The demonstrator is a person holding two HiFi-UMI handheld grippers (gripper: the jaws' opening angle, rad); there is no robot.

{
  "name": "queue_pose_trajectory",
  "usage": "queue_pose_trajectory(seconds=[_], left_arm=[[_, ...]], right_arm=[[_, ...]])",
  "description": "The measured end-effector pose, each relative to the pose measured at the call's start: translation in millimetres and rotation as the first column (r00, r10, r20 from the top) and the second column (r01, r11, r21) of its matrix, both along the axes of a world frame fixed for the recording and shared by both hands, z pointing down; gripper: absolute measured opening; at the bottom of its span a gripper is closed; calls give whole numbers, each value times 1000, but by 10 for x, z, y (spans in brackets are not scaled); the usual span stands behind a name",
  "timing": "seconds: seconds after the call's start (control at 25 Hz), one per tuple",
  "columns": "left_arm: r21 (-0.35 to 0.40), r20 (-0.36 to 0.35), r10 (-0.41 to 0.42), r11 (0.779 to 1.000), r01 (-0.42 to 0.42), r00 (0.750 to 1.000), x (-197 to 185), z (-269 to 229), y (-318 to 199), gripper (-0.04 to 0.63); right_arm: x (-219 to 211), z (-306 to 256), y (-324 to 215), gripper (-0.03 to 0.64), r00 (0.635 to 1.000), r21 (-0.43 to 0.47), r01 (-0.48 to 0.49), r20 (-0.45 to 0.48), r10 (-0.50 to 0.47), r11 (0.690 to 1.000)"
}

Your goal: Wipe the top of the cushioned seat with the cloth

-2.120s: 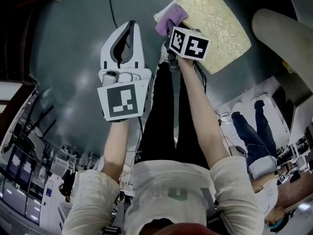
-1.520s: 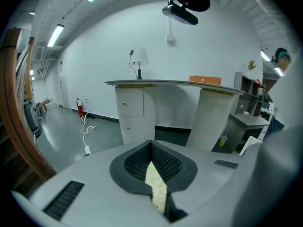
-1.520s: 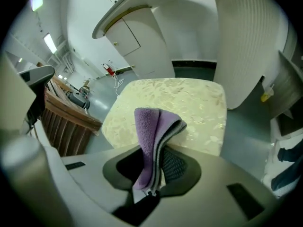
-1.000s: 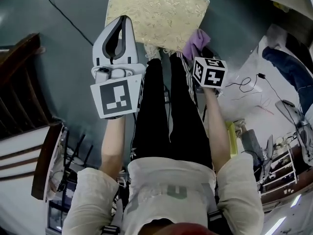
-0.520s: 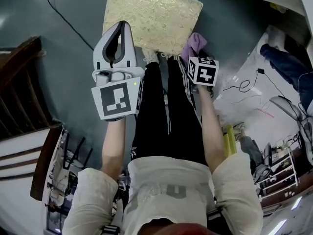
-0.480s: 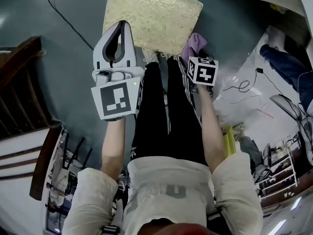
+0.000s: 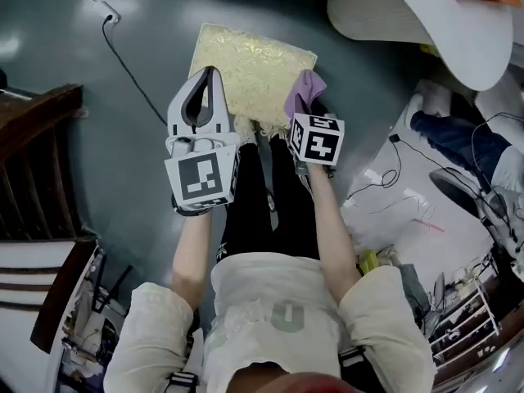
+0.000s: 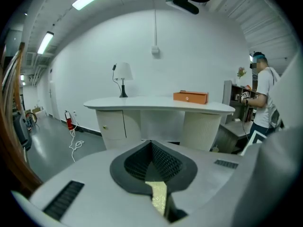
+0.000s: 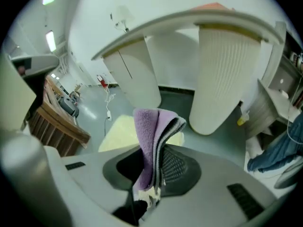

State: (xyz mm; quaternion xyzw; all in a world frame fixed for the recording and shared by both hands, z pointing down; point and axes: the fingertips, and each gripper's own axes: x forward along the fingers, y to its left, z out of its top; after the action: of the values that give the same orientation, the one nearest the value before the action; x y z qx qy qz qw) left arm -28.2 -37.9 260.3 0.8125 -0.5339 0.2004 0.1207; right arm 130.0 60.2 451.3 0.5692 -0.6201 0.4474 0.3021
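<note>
The right tool (image 9: 150,176) is clamping tight on the purple cloth (image 9: 152,143), and the folded towelling is sticking up from between the jaws. Just past the cloth and lower down, the pale gold cushioned seat (image 9: 118,129) is lying on the grey floor (image 7: 123,154), with the cloth hanging clear of it. In the head view the cloth (image 7: 301,95) is showing over the seat's (image 7: 250,60) near right corner. The left tool (image 8: 152,148) is hovering beside it with jaws pressed together and nothing gripped; only a sliver of the gold seat is peeking through below them. Its tips (image 7: 208,76) are pointing over the seat's near left edge. Beyond the left tool a white curved surface (image 8: 156,105) is carrying a lamp (image 8: 123,77) and an orange box (image 8: 191,97).
</note>
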Motion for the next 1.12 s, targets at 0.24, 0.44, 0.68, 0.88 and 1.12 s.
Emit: queue_pose_trajectory(seconds=[0.24, 0.44, 0.68, 0.88, 1.12], left_arm=[[72, -14, -79, 994, 80, 997, -144, -1123, 40, 6], [185, -44, -103, 977, 110, 994, -168, -2110, 133, 6], [277, -71, -135, 949, 150, 988, -218, -2759, 482, 6], [311, -75, -174, 932, 189, 982, -295, -2845, 627, 6], [331, -83, -210, 916, 225, 974, -417, -2903, 617, 6]], right_arm=[[-368, -2044, -701, 91, 994, 355, 109, -23, -108, 928], [-560, -3556, -736, 91, 976, 587, 210, -82, -201, 782], [-656, -4455, -389, 91, 958, 722, 272, -139, -252, 636], [-742, -4624, -304, 91, 943, 761, 306, -161, -290, 572], [-833, -4646, -376, 91, 929, 772, 337, -180, -323, 539]])
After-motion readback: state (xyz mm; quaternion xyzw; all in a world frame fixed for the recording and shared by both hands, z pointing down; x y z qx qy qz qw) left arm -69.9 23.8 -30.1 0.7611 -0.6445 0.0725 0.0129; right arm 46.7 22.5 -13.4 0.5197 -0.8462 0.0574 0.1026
